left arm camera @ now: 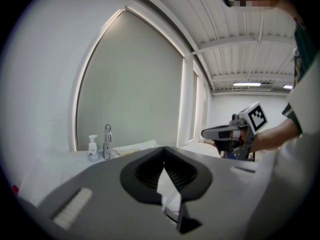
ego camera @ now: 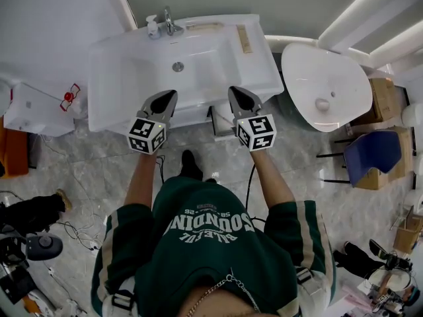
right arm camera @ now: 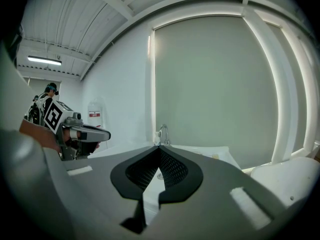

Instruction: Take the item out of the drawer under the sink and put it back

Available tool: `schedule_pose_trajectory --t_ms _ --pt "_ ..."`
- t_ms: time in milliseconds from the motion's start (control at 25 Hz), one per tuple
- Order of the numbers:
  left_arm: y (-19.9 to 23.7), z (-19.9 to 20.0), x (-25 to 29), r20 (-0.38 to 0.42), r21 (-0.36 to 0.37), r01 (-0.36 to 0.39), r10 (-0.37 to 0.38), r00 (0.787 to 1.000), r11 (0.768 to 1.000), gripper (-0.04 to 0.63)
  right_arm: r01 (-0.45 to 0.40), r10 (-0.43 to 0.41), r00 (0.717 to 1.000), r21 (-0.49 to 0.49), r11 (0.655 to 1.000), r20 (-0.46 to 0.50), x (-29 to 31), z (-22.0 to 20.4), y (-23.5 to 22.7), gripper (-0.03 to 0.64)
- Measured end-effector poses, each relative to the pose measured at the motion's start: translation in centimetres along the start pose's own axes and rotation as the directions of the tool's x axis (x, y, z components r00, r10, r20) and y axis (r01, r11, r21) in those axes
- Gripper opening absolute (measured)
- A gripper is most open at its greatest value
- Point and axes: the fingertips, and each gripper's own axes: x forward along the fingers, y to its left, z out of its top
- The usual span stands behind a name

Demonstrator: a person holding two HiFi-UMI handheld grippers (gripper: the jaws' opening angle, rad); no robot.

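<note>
A white sink vanity point(ego camera: 125, 78) stands in front of me, with a faucet point(ego camera: 170, 24) and a soap bottle point(ego camera: 153, 26) at its back. Its drawer front point(ego camera: 192, 113) shows only as a narrow white strip below the basin; no item from it is in view. My left gripper point(ego camera: 170, 95) and right gripper point(ego camera: 235, 91) hover side by side over the basin's front edge, both shut and empty. In the left gripper view the jaws of the left gripper point(left arm camera: 163, 148) meet at the tips, with the right gripper point(left arm camera: 206, 133) beside it. The right gripper point(right arm camera: 159, 147) is likewise closed, with the left gripper point(right arm camera: 106, 133) to its left.
A white toilet point(ego camera: 324, 84) stands right of the vanity, with a blue chair point(ego camera: 370, 154) and cardboard boxes point(ego camera: 384, 98) beyond it. A white unit point(ego camera: 33, 107) with a red part point(ego camera: 69, 98) sits at the left. Cables and gear point(ego camera: 39, 246) lie on the marble floor.
</note>
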Motion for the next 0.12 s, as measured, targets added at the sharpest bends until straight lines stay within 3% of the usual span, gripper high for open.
schedule_pose_trajectory --t_ms 120 --pt "0.09 -0.01 -0.11 0.001 -0.001 0.0 0.0 1.0 1.0 0.049 -0.004 0.004 1.0 0.004 1.0 -0.004 0.07 -0.05 0.07 0.002"
